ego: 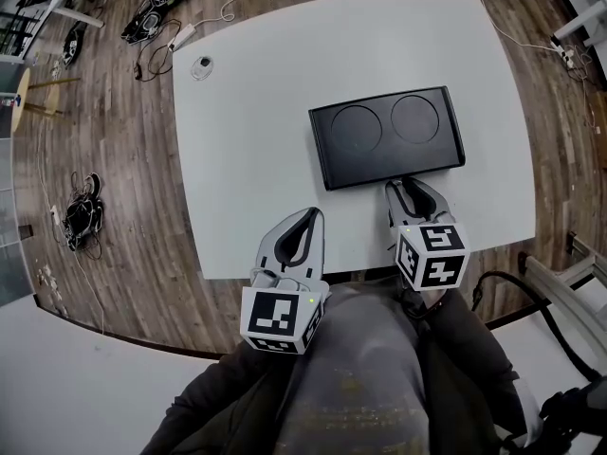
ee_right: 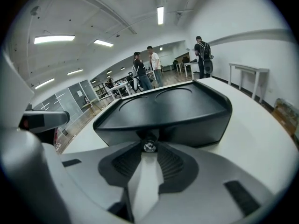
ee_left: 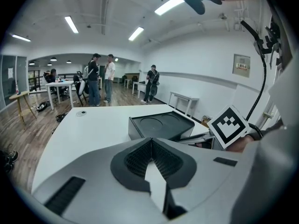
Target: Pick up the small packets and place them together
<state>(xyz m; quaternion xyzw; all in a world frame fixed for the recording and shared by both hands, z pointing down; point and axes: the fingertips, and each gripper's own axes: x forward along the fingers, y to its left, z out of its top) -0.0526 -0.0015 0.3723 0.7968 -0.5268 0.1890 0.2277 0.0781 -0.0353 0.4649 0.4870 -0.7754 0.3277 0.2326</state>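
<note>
The table (ego: 247, 159) stretches ahead of both grippers, its near edge hidden by the person's lap. The tray (ego: 387, 136) lies just ahead of the right gripper (ego: 396, 190), whose jaws stand narrowly apart. The left gripper (ego: 309, 218), to its left, is closed and empty. A shiny packet (ee_right: 149, 146) sits between the right tips, just before the tray wall, too small to show its long axis and hidden in the head view

A tray (ego: 387, 136) sits on the table (ego: 256, 121), right of its middle. The right gripper (ego: 398, 188) points at the tray's near edge, with the left gripper (ego: 310, 215) to its left above the table's near edge. A small round object (ego: 200, 66) lies near the table's far left corner.
</note>
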